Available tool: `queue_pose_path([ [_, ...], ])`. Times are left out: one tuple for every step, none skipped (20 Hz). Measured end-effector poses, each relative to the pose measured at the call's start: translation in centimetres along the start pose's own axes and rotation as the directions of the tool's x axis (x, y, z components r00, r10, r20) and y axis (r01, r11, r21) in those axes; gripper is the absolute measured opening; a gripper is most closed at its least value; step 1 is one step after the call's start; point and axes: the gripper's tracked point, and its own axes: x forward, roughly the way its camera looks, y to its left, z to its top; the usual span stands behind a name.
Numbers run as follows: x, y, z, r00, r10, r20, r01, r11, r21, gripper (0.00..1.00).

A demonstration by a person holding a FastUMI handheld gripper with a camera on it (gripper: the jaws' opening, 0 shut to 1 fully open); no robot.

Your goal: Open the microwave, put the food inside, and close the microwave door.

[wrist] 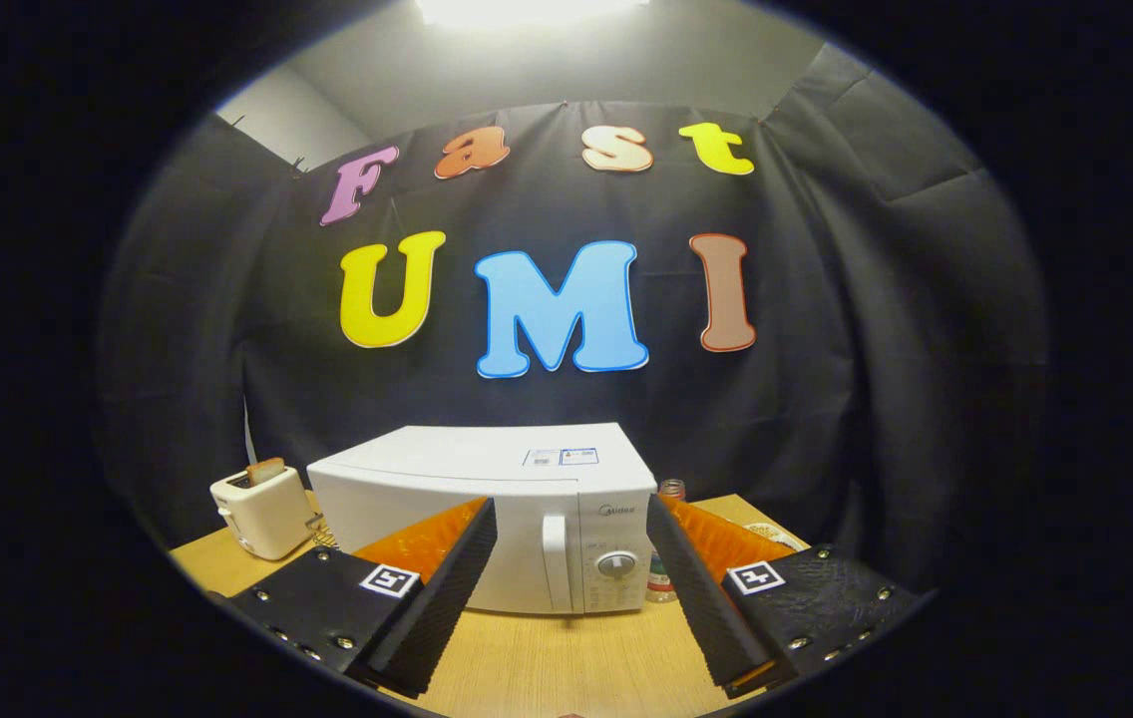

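Spread, empty fingers (571,588) frame bare table (566,658) before the closed microwave (487,519).

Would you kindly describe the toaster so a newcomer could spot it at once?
Start at the white microwave on the wooden table, door shut, beyond the open fingers. The toaster stands just beside it, opposite the dial side. It is the small cream box with bread sticking up from its slot.

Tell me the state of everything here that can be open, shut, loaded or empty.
Microwave: door shut, standing on the table beyond the fingers.
Toaster: one slice of toast sticking up from a slot.
Gripper: open, holding nothing, handle in line between the fingers.
Bottle: upright behind the microwave, mostly hidden.
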Motion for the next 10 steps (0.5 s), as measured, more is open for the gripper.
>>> queue_pose_path([
  [0.7, 0.1, -0.8, 1.0, 0.003, -0.011, -0.003, 1.0, -0.004, 0.97],
  [1.5, 0.0, -1.4, 1.0, 0.006, -0.025, -0.006, 1.0, -0.008, 0.97],
  [2.2, 0.1, -2.1, 0.999, 0.009, -0.038, -0.01, 1.0, -0.011, 0.97],
  [2.9, 0.0, -2.9, 0.999, 0.012, -0.053, -0.012, 1.0, -0.012, 0.97],
  [3.6, 0.0, -3.7, 0.998, 0.016, -0.067, -0.017, 1.0, -0.013, 0.97],
  [4.2, 0.1, -4.4, 0.997, 0.018, -0.081, -0.02, 1.0, -0.014, 0.97],
  [4.9, 0.1, -5.2, 0.995, 0.022, -0.095, -0.024, 1.0, -0.015, 0.97],
  [5.5, 0.1, -5.8, 0.994, 0.026, -0.109, -0.029, 0.999, -0.018, 0.97],
  [6.1, 0.2, -6.5, 0.992, 0.03, -0.122, -0.034, 0.999, -0.024, 0.97],
  [6.7, 0.3, -7.2, 0.99, 0.034, -0.136, -0.039, 0.999, -0.029, 0.97],
])
